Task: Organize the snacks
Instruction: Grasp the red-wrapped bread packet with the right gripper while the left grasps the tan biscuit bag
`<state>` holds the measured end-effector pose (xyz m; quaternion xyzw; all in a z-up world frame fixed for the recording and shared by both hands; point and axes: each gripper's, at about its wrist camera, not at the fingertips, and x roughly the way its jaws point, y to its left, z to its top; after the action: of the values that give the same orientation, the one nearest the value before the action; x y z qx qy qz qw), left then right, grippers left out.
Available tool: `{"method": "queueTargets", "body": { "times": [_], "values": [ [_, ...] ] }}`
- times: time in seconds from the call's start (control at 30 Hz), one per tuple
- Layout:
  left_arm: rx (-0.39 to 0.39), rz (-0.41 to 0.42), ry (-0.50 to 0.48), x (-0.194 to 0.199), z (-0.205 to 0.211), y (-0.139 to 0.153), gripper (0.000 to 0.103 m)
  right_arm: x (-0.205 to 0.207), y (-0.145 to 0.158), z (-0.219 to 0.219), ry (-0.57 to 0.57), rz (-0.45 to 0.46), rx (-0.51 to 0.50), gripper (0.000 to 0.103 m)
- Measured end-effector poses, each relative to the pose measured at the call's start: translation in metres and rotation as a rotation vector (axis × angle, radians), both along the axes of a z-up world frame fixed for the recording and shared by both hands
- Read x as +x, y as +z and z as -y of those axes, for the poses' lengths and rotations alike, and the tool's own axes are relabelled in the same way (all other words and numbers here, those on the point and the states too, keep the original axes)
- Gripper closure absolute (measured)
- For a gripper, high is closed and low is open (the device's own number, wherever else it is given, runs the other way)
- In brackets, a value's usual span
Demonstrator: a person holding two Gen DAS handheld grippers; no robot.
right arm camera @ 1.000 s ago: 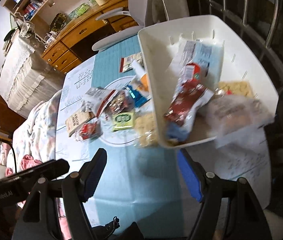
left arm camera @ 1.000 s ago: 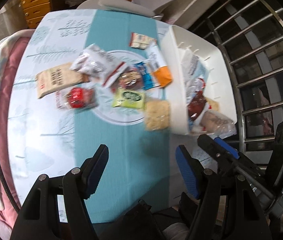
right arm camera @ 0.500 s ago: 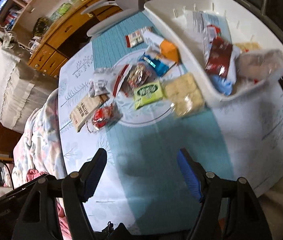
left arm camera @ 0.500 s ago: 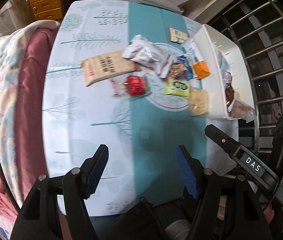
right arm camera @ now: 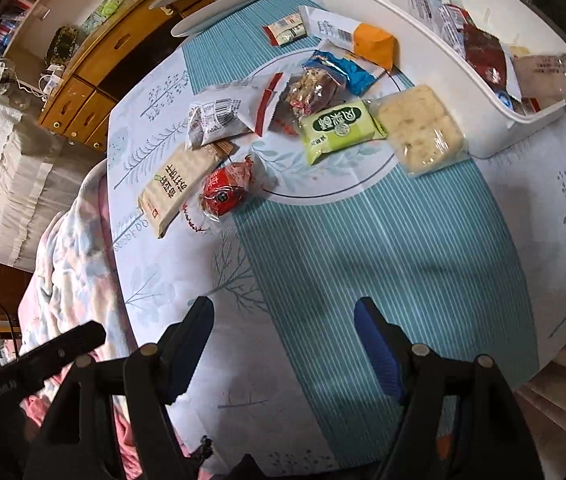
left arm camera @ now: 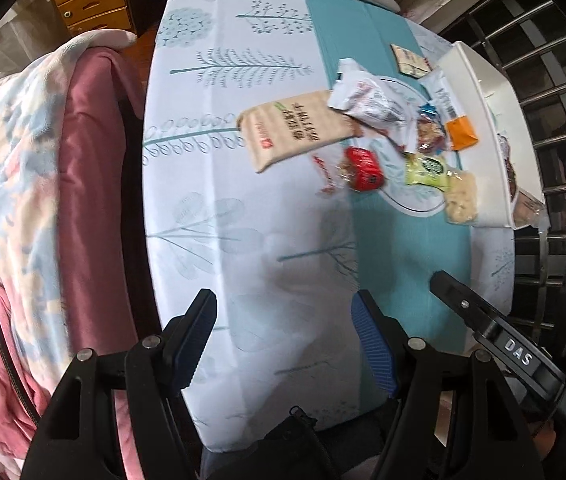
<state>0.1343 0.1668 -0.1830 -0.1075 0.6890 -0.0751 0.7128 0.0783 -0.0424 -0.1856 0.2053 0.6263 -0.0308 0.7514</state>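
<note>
Several snack packets lie loose in the middle of the table: a beige cracker pack (right arm camera: pixel 175 188) (left arm camera: pixel 295 130), a red wrapped sweet (right arm camera: pixel 227 192) (left arm camera: pixel 364 169), a green packet (right arm camera: pixel 339 130) (left arm camera: pixel 427 169), a pale square cake (right arm camera: pixel 419 128) (left arm camera: pixel 461 196), a blue packet (right arm camera: pixel 343 70) and an orange-tipped one (right arm camera: pixel 375 42) (left arm camera: pixel 461 132). A white bin (right arm camera: pixel 495 148) (left arm camera: pixel 479 120) at the right holds more packets. My left gripper (left arm camera: pixel 285 324) is open and empty over the near left of the table. My right gripper (right arm camera: pixel 283 328) is open and empty over the teal stripe.
A pink and floral blanket (left arm camera: pixel 27 168) lies off the table's left edge. A wooden drawer unit (right arm camera: pixel 83 100) and a white chair (right arm camera: pixel 219 12) stand behind the table. Metal window bars (left arm camera: pixel 555 80) run along the right. The right gripper's body (left arm camera: pixel 503 348) shows in the left wrist view.
Both grippers have drawn back from the bin toward the near, left part of the table and sunk a little. The snacks now sit farther off. Neither gripper's opening changed.
</note>
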Motion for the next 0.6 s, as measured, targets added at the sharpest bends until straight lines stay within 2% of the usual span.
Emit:
{"method": "queueTargets", "body": {
  "times": [0.23, 0.37, 0.6],
  "values": [
    [0.037, 0.057, -0.037, 0.030, -0.015, -0.011, 0.033, 0.009, -0.003, -0.015, 0.060, 0.063, -0.030, 0.030],
    [0.067, 0.093, -0.076, 0.051, -0.012, -0.015, 0.031, 0.022, -0.007, -0.026, 0.111, 0.129, -0.052, 0.030],
    [0.136, 0.128, -0.211, 0.085, 0.009, -0.026, 0.025, 0.045, -0.015, -0.046, 0.230, 0.240, -0.145, 0.030]
  ]
}}
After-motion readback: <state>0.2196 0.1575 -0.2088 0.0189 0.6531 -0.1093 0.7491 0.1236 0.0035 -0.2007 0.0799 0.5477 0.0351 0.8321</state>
